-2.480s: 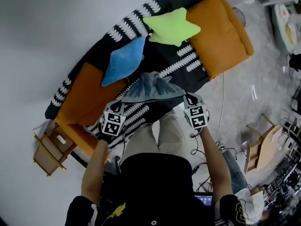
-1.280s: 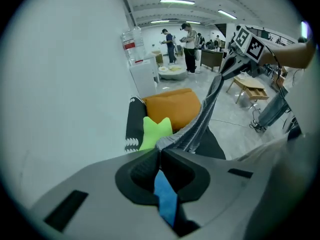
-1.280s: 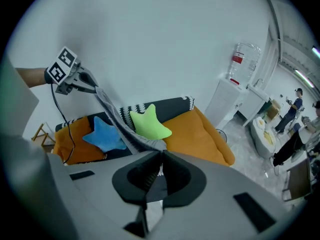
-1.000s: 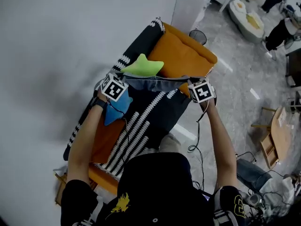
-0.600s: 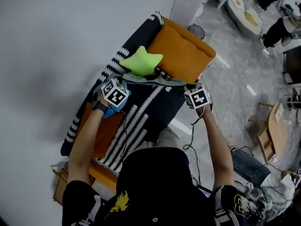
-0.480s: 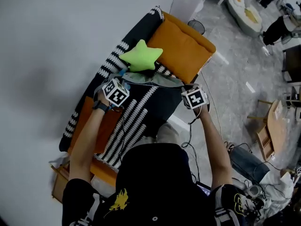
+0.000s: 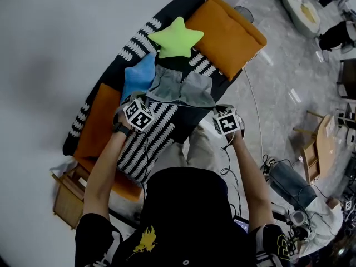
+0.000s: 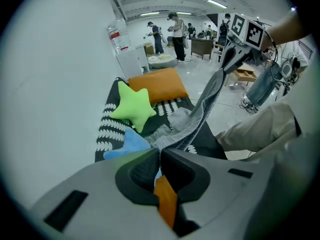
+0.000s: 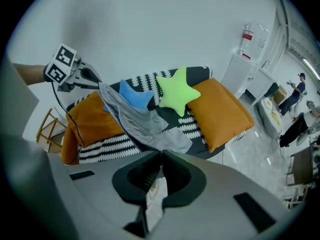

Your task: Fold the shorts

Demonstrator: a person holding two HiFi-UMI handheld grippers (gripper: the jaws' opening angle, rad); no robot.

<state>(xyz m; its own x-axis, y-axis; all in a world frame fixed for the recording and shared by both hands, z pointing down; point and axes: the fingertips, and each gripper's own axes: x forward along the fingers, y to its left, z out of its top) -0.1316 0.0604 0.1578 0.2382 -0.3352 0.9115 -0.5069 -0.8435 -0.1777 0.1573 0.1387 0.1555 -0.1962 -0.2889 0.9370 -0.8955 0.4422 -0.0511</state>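
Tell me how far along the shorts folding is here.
Early. Done: the shorts are spread open, far end lying on the sofa. In hand: left tool and right tool each shut on a near corner, edge taut. Left: no fold visible yet; all folding remains.
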